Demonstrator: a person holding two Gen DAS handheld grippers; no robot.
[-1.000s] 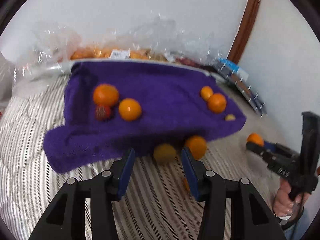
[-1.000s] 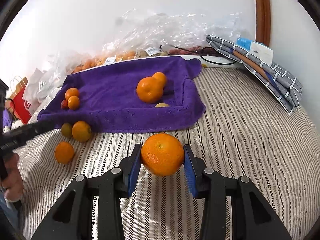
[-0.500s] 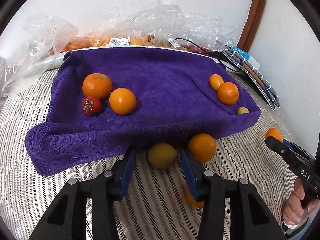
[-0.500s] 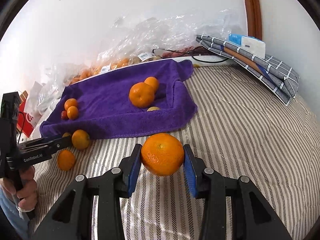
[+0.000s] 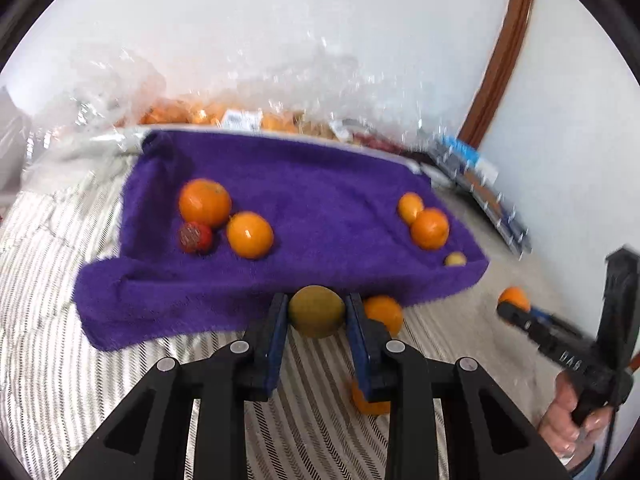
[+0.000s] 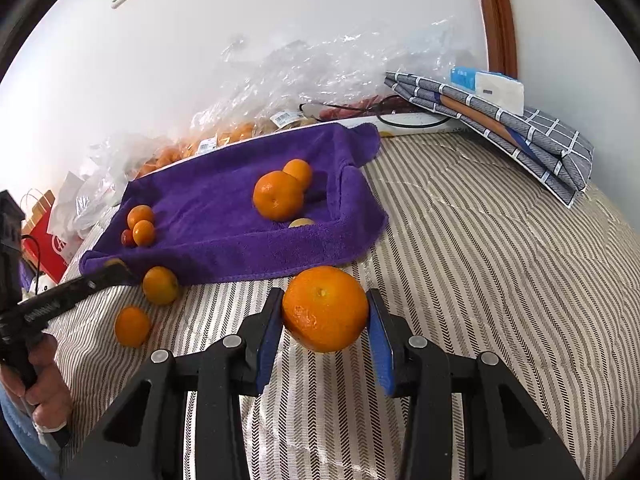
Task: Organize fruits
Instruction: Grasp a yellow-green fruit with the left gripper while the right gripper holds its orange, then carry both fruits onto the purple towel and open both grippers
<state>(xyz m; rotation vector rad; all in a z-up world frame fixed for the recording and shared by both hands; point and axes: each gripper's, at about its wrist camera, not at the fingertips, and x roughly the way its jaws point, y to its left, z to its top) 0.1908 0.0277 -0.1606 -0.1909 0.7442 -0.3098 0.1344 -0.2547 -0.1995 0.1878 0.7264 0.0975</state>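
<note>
left gripper (image 5: 317, 312): jaws had just closed on the yellow-green fruit (image 5: 317, 311)
right gripper (image 6: 325, 309): clamped on the orange (image 6: 325, 309)
advice: lift clear, set on the purple towel (image 5: 312, 184) at twelve o'clock

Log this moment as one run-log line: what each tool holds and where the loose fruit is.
left tool: just closed on yellow-green fruit | right tool: holds orange | loose: two oranges on bedcover beside purple towel

left gripper (image 5: 317, 317) fingers just closed on a fruit, right gripper (image 6: 325, 322) clamped on another
</note>
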